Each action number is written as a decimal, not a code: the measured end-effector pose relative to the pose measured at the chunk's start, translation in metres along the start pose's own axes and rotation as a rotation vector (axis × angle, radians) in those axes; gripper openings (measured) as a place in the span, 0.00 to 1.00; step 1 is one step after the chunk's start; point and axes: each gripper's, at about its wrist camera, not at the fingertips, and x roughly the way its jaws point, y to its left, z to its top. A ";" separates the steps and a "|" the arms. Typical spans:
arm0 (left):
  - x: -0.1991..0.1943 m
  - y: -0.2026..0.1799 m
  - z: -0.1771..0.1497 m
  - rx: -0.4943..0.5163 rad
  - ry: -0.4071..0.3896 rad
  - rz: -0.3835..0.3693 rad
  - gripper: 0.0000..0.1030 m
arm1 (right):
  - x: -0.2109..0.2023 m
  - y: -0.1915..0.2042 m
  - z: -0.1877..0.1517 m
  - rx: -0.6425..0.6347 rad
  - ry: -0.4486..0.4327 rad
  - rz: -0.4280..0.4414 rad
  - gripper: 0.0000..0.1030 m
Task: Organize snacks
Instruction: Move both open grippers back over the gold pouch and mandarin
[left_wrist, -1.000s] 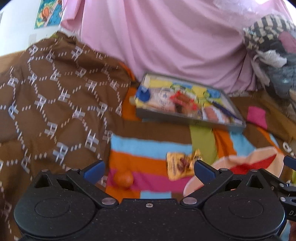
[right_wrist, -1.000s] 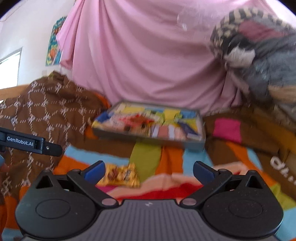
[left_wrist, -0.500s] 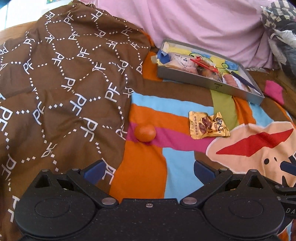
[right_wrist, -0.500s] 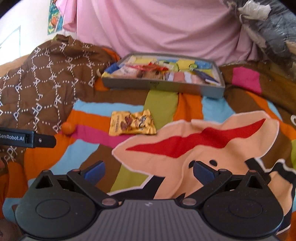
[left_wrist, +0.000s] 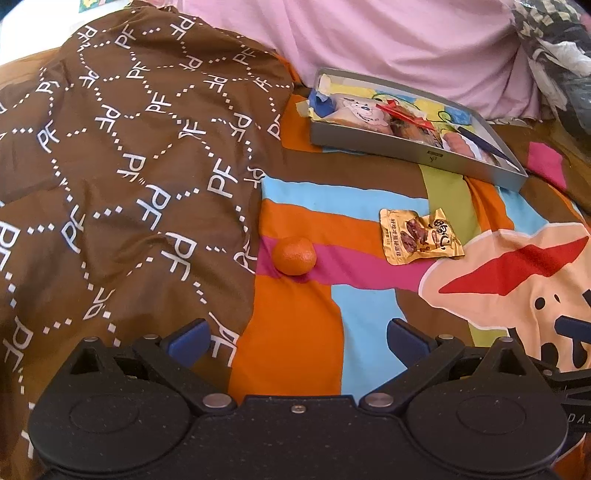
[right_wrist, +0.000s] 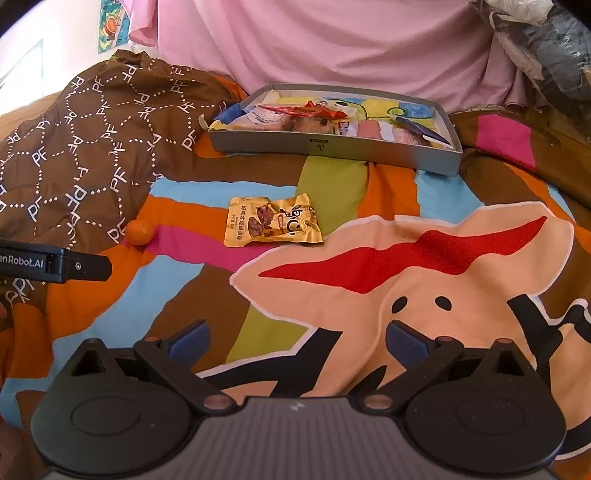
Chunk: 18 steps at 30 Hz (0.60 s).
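Going left to right in the left wrist view: one small round orange mandarin (left_wrist: 294, 256) sits mid-frame at the edge of the brown patterned blanket (left_wrist: 122, 173). I'd guess it's firm but prone to rolling, so grip across its middle. One crinkly gold foil snack packet (left_wrist: 421, 236) lies right of centre, probably light, slippery; pinch an edge. One shallow grey tray (left_wrist: 413, 153), upper right, holds more snacks. The left gripper (left_wrist: 299, 338) and right gripper (right_wrist: 297, 338) are both spread wide and empty.

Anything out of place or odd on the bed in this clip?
Yes: a gold snack packet and a small orange lie loose on the bedspread, outside the grey tray that holds the other snacks. Nothing looks spilled or damaged.
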 end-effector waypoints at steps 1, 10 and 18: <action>0.001 0.000 0.001 0.008 0.000 -0.002 0.98 | 0.000 0.000 0.000 0.005 0.001 0.004 1.00; 0.013 0.000 0.015 0.095 -0.016 -0.045 0.98 | 0.010 -0.003 0.012 -0.028 0.008 0.025 1.00; 0.035 0.001 0.031 0.222 -0.009 -0.110 0.98 | 0.042 0.010 0.046 -0.346 -0.032 0.021 1.00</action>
